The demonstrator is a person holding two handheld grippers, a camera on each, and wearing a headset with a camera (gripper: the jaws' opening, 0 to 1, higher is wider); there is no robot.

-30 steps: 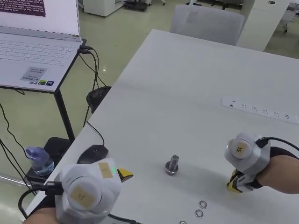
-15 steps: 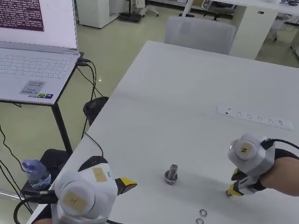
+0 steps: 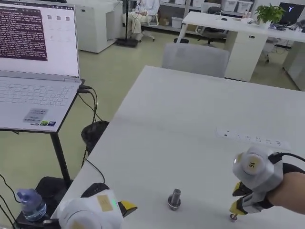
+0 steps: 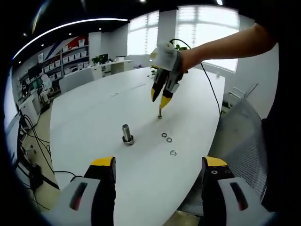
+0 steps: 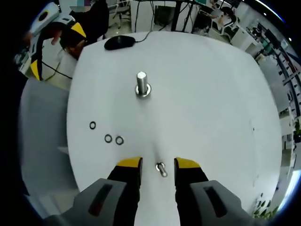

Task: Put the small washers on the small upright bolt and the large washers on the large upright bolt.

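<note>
**Head view.** The camera has been tipped up since a second ago, so everything sits lower in the picture. The large bolt [image 3: 174, 199] is found upright at the same place on the table [image 3: 190, 119]. The right gripper [image 3: 237, 199] is held over the small bolt [image 3: 233, 217], much as half a second ago. Only a little of that bolt is made out under the lower yellow tip. The left gripper [image 3: 125, 208] is cut by the bottom edge, with one yellow tip seen, so its jaws cannot be judged here. A mouse [image 3: 95, 189] is partly hidden behind it.

**Left gripper view.** The left gripper's jaws are spread wide with nothing between them. Across the table the right gripper hangs tips down, just above the upright small bolt; contact cannot be told. Three washers [image 4: 169, 139] lie flat near the small bolt, two close together and one apart. They are too small for large and small to be sorted.

**Right gripper view.** The jaws are drawn in part way. The small bolt stands between them with a gap on each side, untouched. The large bolt is seen well ahead. The washers lie off to the left, none on a bolt.
</note>
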